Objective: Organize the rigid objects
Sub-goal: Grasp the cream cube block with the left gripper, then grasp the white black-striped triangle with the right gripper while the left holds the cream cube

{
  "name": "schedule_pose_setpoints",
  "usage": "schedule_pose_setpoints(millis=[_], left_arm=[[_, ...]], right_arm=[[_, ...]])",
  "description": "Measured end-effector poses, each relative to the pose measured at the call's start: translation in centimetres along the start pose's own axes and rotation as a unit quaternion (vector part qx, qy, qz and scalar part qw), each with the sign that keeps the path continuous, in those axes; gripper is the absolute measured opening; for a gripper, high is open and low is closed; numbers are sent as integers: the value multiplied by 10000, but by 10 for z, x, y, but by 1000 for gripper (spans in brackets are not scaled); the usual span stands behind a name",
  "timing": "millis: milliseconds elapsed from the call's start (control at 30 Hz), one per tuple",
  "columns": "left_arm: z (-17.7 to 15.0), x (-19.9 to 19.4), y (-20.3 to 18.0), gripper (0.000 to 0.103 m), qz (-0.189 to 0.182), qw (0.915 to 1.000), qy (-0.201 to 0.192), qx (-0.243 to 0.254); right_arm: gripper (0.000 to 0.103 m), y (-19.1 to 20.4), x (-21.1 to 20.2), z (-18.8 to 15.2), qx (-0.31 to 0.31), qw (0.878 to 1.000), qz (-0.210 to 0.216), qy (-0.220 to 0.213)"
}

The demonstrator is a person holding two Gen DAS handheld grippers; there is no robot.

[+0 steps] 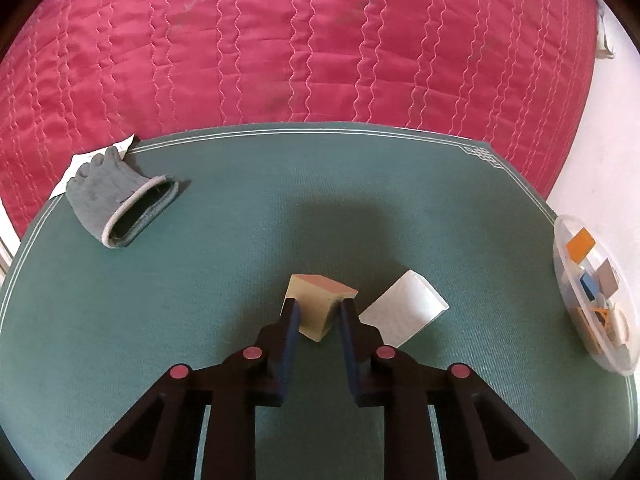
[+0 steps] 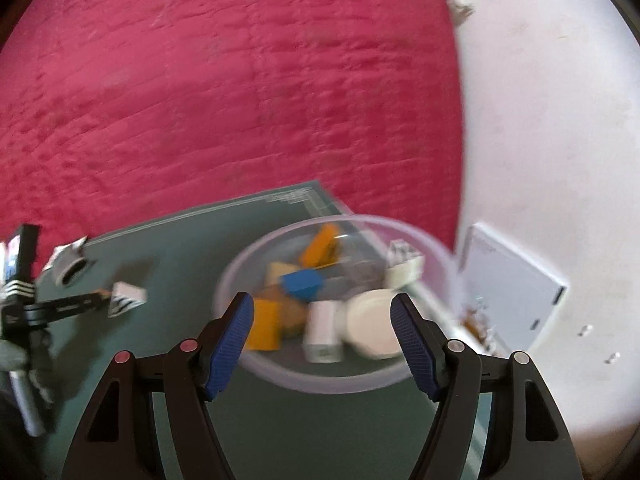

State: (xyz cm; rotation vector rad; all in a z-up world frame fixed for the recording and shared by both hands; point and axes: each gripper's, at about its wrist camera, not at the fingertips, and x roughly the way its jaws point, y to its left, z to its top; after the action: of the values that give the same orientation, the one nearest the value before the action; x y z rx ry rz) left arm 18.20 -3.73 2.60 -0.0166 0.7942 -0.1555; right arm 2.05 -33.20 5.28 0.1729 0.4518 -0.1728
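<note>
**Block pinched on the green mat, bowl of pieces waiting to the right**

Block [image 1: 316,308], pale wood with a pinkish top face, sits on the green mat [image 1: 280,208], and the left hand-held gripper [image 1: 318,314] is pinching it: the two blue pads press against its opposite sides. Just to the right of the block lies a white folded card [image 1: 404,308], apart from the gripper's right finger. A grey glove [image 1: 116,204] lies near the mat's far left corner, its cuff open toward the camera and its fingertips resting over a scrap of white paper [image 1: 120,146]. Behind the mat stretches a quilted red bedspread [image 1: 320,40].

At the mat's right edge stands a clear plastic bowl [image 2: 256,352]. The right wrist view is blurred, but it shows orange, blue, white and tan pieces heaped inside. The right hand-held gripper [image 2: 322,312] hangs over the bowl's near rim with its fingers spread wide and nothing between them. A white board [image 2: 512,280] lies on the pale surface just past the bowl.
</note>
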Motion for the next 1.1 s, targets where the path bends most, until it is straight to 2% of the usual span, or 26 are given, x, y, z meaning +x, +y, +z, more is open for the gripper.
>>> schedule_pose_setpoints(millis=[267, 433, 500, 567, 633, 767, 900, 933, 1100], left_arm=[[-1, -1, 7, 18, -143, 9998, 57, -142], [0, 3, 12, 21, -268, 9992, 136, -267], [0, 5, 12, 25, -282, 9991, 166, -268], [1, 6, 12, 42, -287, 9991, 172, -273], [2, 6, 12, 50, -232, 9992, 134, -283], [8, 15, 8, 50, -2, 9998, 184, -85], [10, 20, -2, 50, -21, 9994, 220, 269], [10, 21, -3, 47, -7, 9992, 232, 324], [9, 18, 0, 44, -223, 9991, 199, 295]], right_arm=[[72, 78, 23, 4, -388, 9948, 856, 398], [72, 105, 35, -4, -546, 9909, 1064, 610], [72, 107, 39, -7, -514, 9894, 1140, 734], [72, 107, 42, -10, -489, 9881, 1194, 843], [72, 107, 44, -13, -488, 9873, 1215, 901], [72, 104, 50, -20, -455, 9852, 1268, 1064], [72, 107, 53, -24, -536, 9822, 1352, 1188], [72, 109, 54, -25, -560, 9813, 1382, 1219], [72, 125, 61, -26, -635, 9753, 1572, 1414]])
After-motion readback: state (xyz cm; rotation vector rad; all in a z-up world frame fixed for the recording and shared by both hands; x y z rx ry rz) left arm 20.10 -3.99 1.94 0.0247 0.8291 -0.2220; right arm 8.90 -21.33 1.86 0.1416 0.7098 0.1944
